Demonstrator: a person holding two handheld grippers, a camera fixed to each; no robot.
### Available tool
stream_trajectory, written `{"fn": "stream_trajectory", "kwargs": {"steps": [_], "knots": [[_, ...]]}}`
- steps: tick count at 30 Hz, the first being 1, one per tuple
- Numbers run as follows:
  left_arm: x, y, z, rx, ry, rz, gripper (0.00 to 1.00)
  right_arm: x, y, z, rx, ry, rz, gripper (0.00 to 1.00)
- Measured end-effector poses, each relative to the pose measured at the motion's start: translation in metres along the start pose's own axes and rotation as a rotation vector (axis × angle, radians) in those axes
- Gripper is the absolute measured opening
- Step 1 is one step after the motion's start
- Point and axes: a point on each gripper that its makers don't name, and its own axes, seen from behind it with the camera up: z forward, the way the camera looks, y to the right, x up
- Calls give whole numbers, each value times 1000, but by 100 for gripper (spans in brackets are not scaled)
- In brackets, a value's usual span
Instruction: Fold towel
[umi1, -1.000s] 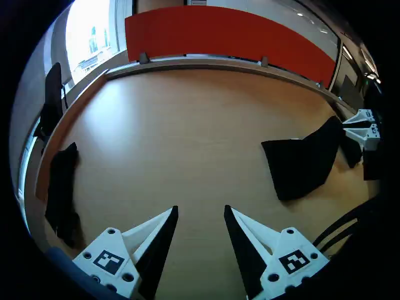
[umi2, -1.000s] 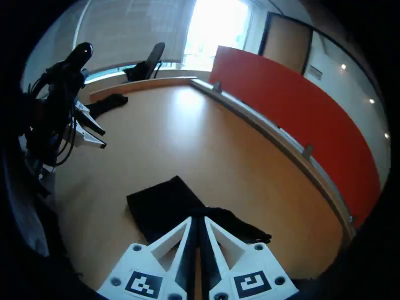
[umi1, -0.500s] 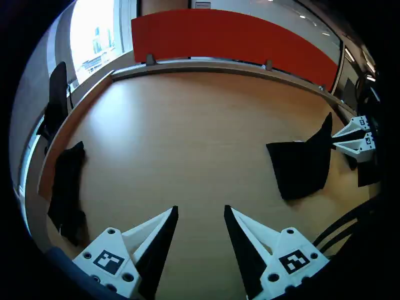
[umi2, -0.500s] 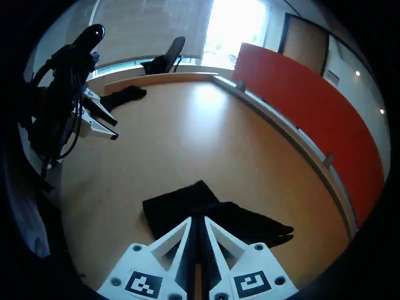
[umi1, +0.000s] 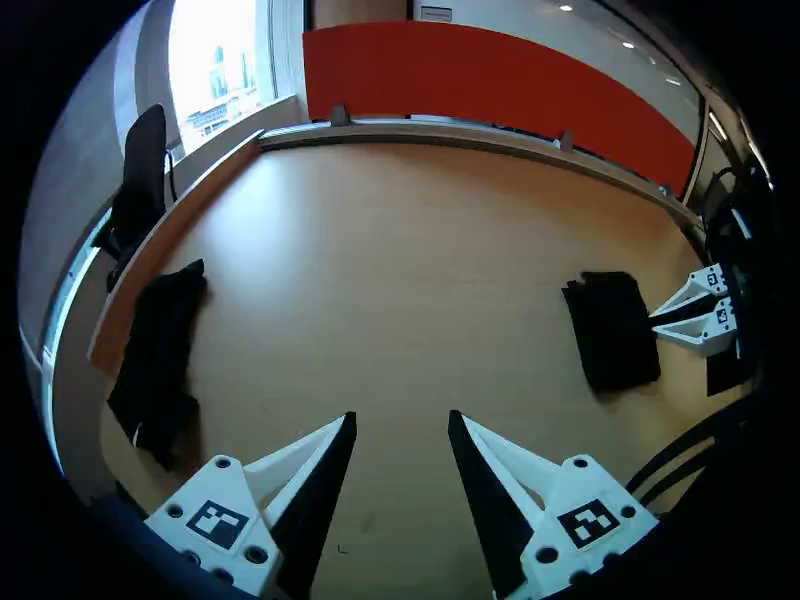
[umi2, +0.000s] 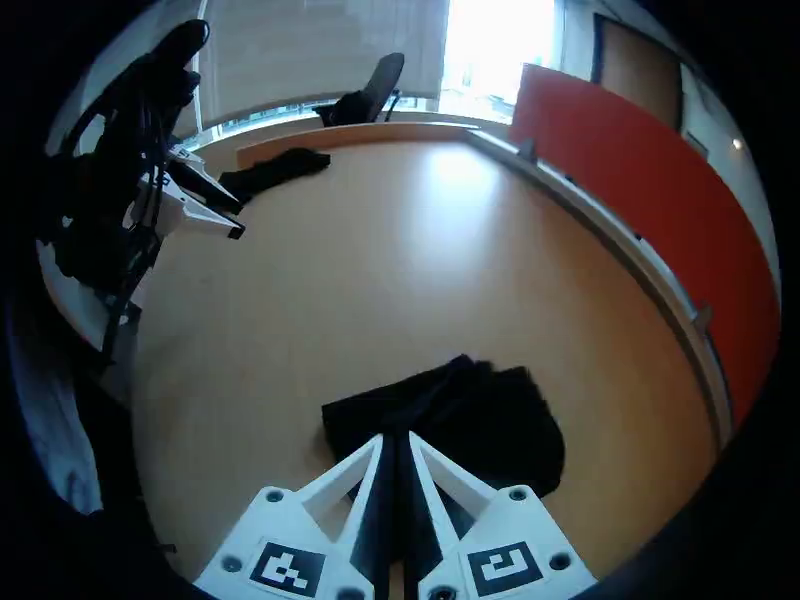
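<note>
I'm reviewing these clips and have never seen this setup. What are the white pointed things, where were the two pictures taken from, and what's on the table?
There is no robot here. A person holds a two-finger gripper in each hand, and a fisheye camera rides on each one. The left gripper view looks along the left gripper, open and empty, over the light wooden table. The right gripper view looks along the right gripper, its fingers closed at the edge of the folded black towel; whether they pinch cloth I cannot tell. A crumpled black cloth lies at the table's window-side edge. A red partition panel stands behind.
</note>
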Motion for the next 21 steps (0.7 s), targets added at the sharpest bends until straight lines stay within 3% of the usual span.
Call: {"fn": "stream_trajectory", "kwargs": {"steps": [11, 19, 21], "knots": [[-1, 0, 0, 2, 1, -5, 67, -6, 3, -2, -4, -15, 10, 6], [3, 4, 1, -4, 5, 3, 67, -17, 6, -10, -23, -28, 32, 70], [3, 4, 0, -4, 6, 4, 67, -20, 7, -11, -31, -31, 36, 75]]}}
